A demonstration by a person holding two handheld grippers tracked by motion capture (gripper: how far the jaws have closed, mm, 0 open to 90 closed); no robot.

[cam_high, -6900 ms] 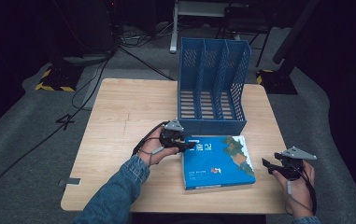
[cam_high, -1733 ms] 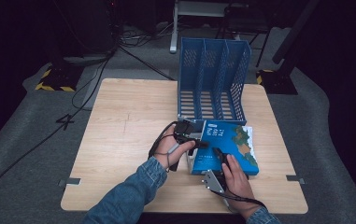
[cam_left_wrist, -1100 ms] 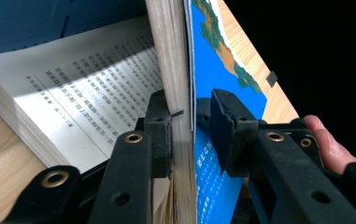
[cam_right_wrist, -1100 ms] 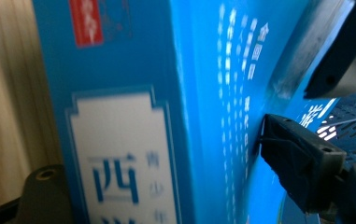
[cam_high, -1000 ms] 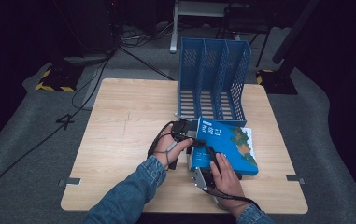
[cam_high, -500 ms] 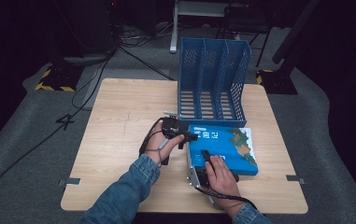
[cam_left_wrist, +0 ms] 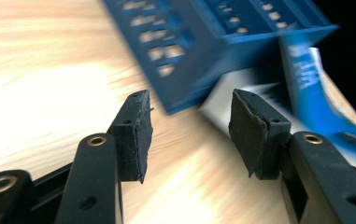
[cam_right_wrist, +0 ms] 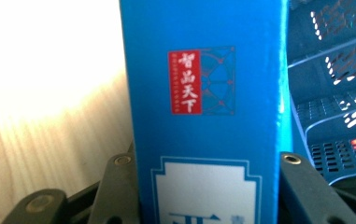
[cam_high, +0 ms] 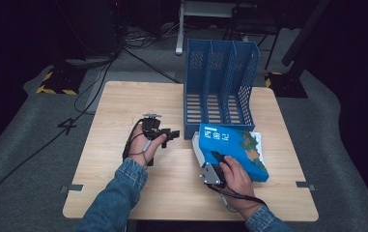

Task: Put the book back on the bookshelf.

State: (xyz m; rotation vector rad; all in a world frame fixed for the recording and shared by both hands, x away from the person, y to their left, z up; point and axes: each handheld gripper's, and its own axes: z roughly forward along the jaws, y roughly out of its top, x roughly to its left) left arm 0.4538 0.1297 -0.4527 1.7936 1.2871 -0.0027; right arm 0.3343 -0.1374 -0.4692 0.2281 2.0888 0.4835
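A thick blue book [cam_high: 234, 147] lies in front of the blue three-slot file rack [cam_high: 220, 87], tipped up at its near-left side. My right gripper [cam_high: 211, 166] is shut on that side; in the right gripper view the blue spine [cam_right_wrist: 203, 93] with its red label stands between the two jaws of the right gripper [cam_right_wrist: 208, 186]. My left gripper [cam_high: 167, 135] is open above the bare wood left of the rack, apart from the book. In the left gripper view the left gripper [cam_left_wrist: 189, 135] holds nothing, with the rack [cam_left_wrist: 222, 37] and the book [cam_left_wrist: 306, 93] beyond it.
The wooden table [cam_high: 123, 111] has bare room on its left half and along the near edge. The rack stands at the back centre-right. Cables [cam_high: 99, 82] run across the dark floor behind the table's left side.
My left gripper has let go of the book and drawn back to the left. The right gripper has come in from the right, shut on the book's spine and raised that side.
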